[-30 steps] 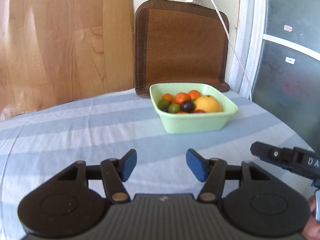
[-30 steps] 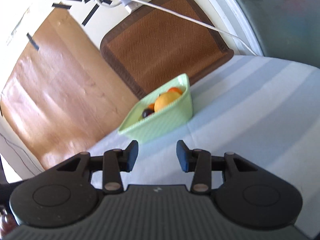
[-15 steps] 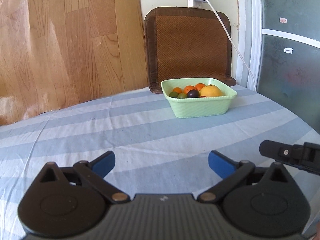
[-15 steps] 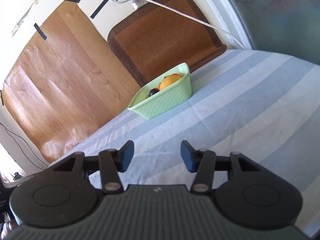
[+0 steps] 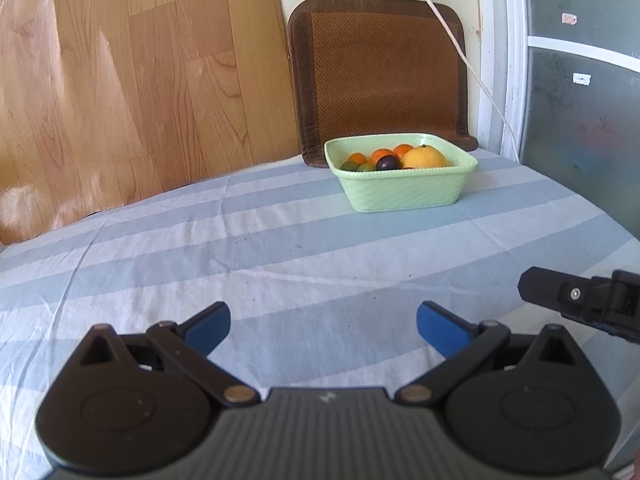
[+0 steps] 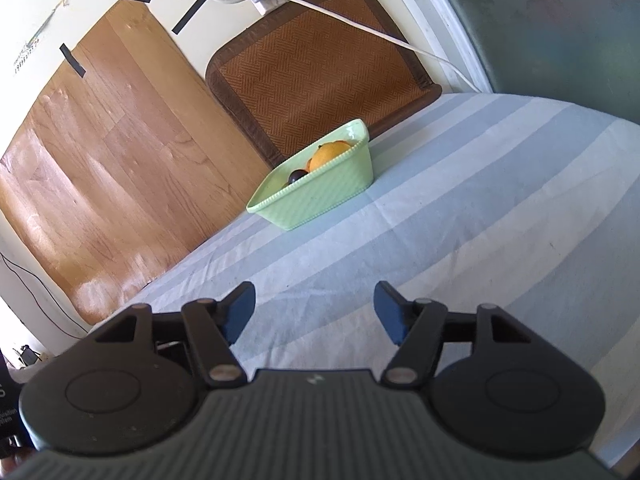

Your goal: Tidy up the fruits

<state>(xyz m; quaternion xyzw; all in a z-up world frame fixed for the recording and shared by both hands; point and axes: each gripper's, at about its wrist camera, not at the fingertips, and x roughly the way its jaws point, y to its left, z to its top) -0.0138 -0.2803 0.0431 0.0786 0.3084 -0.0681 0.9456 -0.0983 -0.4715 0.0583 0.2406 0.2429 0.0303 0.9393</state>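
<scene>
A pale green square bowl (image 5: 402, 194) stands at the far side of the striped table. It holds a large yellow-orange fruit (image 5: 423, 157), small oranges (image 5: 380, 155), a dark plum (image 5: 388, 163) and green fruits (image 5: 350, 166). My left gripper (image 5: 323, 328) is open wide and empty, well short of the bowl. My right gripper (image 6: 314, 314) is open and empty; it also shows at the right edge of the left wrist view (image 5: 580, 296). In the right wrist view the bowl (image 6: 316, 196) is far ahead, with the yellow-orange fruit (image 6: 330, 152) and the plum (image 6: 297, 176) showing above its rim.
The table wears a blue-and-white striped cloth (image 5: 280, 256). A brown woven mat (image 5: 380, 76) leans on the wall behind the bowl. A wood-pattern panel (image 5: 132, 88) stands at the left. A white cable (image 5: 460, 48) hangs from a power strip. A glass door (image 5: 580, 100) is at the right.
Both grippers have pulled back from the bowl, which now looks smaller and farther. The left jaws opened wide from a narrow gap; the right jaws opened somewhat too.
</scene>
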